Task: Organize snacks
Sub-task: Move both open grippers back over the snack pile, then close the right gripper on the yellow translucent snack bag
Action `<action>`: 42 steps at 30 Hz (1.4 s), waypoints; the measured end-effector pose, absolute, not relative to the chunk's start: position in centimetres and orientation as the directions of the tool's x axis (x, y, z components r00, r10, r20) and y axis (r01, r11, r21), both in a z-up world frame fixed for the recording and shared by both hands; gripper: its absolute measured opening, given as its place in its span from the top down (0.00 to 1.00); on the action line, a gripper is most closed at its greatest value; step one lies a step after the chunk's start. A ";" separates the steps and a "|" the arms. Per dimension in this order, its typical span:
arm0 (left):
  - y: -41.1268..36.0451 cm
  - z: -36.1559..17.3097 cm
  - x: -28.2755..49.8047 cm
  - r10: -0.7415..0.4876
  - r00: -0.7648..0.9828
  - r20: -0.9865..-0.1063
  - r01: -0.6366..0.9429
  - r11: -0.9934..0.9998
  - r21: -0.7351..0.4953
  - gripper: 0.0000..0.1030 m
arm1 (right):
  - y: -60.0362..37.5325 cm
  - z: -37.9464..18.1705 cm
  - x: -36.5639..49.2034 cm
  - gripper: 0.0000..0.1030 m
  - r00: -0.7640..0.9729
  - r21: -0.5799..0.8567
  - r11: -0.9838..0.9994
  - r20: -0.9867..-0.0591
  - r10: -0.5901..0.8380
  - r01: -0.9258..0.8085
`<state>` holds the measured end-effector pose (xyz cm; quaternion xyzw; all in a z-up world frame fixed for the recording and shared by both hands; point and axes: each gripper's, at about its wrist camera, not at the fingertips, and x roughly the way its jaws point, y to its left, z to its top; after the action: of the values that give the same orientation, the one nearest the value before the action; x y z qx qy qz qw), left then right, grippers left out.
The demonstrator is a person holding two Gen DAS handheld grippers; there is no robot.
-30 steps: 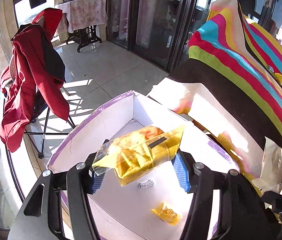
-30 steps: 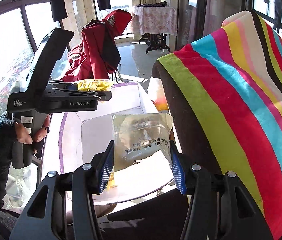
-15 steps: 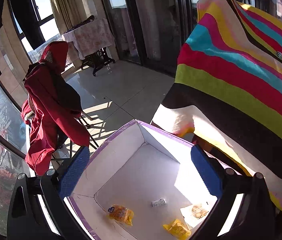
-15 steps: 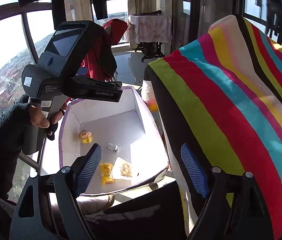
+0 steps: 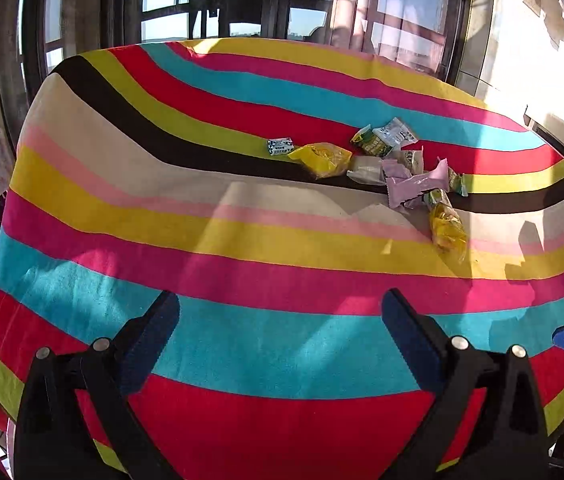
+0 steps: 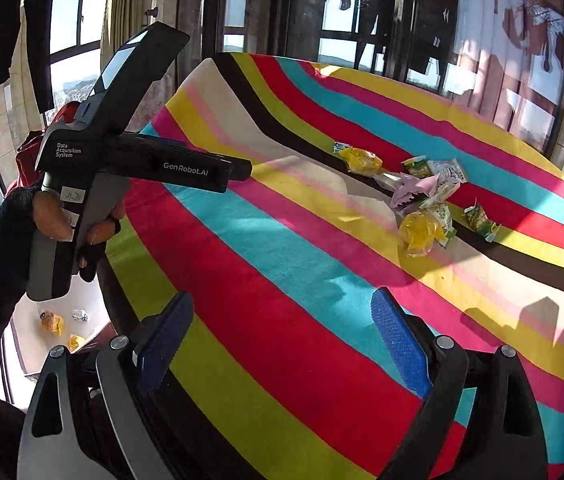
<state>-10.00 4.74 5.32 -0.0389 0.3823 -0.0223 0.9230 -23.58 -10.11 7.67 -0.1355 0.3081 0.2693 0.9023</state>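
Several snack packets lie in a loose pile on the striped tablecloth, far from both grippers. It holds a yellow bag, a second yellow bag, pink wrappers and green-white packets. The pile also shows in the right wrist view. My left gripper is open and empty over the near stripes. My right gripper is open and empty. The white box with dropped snacks sits low beside the table at the left.
The left hand-held gripper body and gloved hand show at the left of the right wrist view. Dark window frames stand behind the table. A red garment hangs beyond the table's left edge.
Both grippers let their packets go into the white box, opened wide, then swung away from the box to face the tabletop and the snack pile.
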 end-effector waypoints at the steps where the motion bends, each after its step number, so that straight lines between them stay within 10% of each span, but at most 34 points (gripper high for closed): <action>1: 3.9 5.1 -8.5 -0.095 0.693 -0.715 0.027 0.994 -0.106 0.02 | -11.5 7.6 -22.6 0.15 0.676 -0.068 0.840 -0.630 0.382 -0.538; 25: 2.6 1.7 -3.0 -0.214 0.633 -0.744 0.031 0.967 -0.251 0.02 | -10.4 3.6 -4.1 0.15 0.516 -0.080 0.783 -0.792 0.326 -0.617; 29: 2.6 1.6 -3.0 -0.214 0.633 -0.744 0.031 0.967 -0.252 0.02 | -11.5 4.0 -4.7 0.57 0.489 -0.013 0.775 -0.783 0.385 -0.631; 42: 2.4 1.7 -3.2 -0.204 0.632 -0.747 0.028 0.970 -0.241 0.02 | -17.3 4.6 -11.9 0.57 0.570 0.010 0.876 -0.756 0.322 -0.481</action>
<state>-3.16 2.37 1.71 -0.1040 0.4239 -0.0645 0.8974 -11.91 -17.30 4.61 -0.0987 0.4038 0.2282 0.8804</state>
